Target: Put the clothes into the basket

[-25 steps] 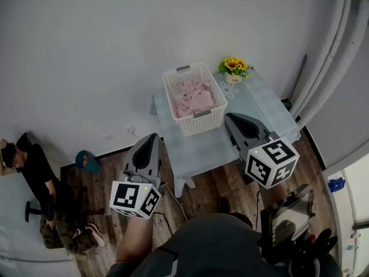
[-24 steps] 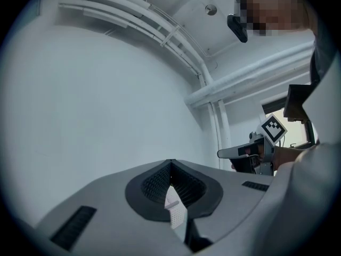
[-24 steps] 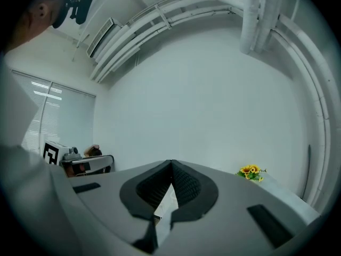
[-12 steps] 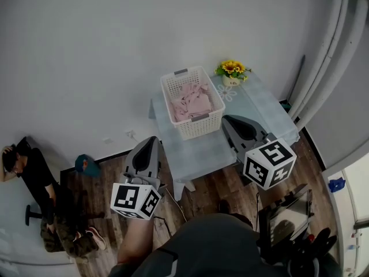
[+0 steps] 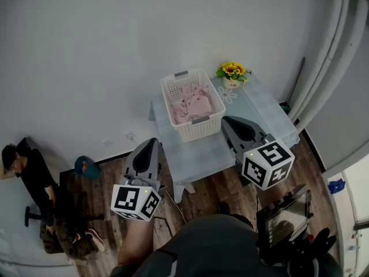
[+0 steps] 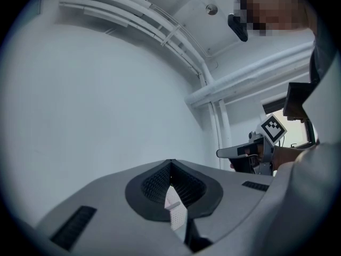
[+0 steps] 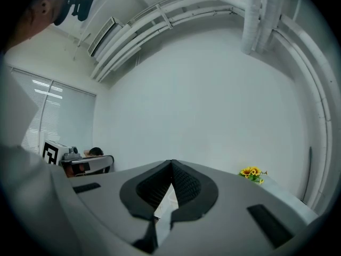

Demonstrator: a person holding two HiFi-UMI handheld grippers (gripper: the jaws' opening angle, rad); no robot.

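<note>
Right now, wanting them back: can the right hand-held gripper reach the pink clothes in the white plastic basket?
Probably yes: the white basket is open-topped, nothing stands between its pink clothes and the right hand-held gripper, but the shut jaws must open.

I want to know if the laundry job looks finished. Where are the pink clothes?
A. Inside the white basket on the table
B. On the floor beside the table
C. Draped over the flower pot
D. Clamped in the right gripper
A: the pink clothes lie piled inside the white basket, which stands on the table, and no other garment shows in the head view.
</note>
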